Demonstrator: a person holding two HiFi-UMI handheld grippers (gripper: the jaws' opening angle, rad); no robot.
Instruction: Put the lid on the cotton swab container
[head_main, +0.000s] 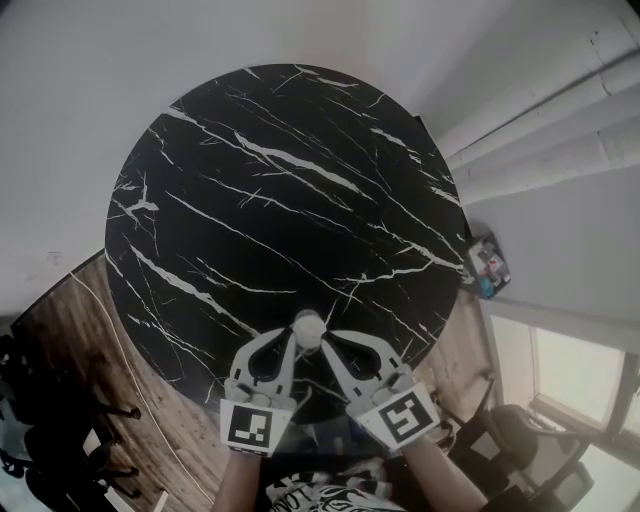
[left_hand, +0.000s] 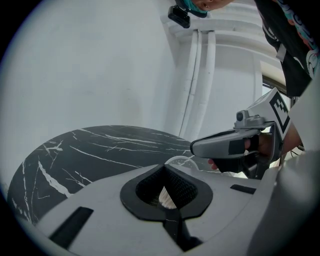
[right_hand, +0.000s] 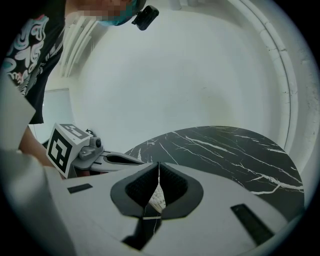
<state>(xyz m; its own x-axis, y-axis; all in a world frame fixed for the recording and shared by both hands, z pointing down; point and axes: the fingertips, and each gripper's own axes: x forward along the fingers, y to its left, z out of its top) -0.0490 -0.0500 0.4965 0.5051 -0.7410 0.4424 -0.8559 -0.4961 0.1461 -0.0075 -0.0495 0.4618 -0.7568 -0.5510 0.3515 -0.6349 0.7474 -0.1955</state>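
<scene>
L tool (head_main: 296, 340) sat closed round the cotton swab container (head_main: 308, 326) at the counter's (head_main: 280, 200) near edge; R tool (head_main: 329, 341) pinched the lid (right_hand: 159, 174) by its thin rim; light, slick plastic, prob. flexes, so hold edges gently.

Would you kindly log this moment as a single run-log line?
left gripper: shut on cotton swab container | right gripper: shut on lid | lid at container, seating unclear | black marble table
</scene>
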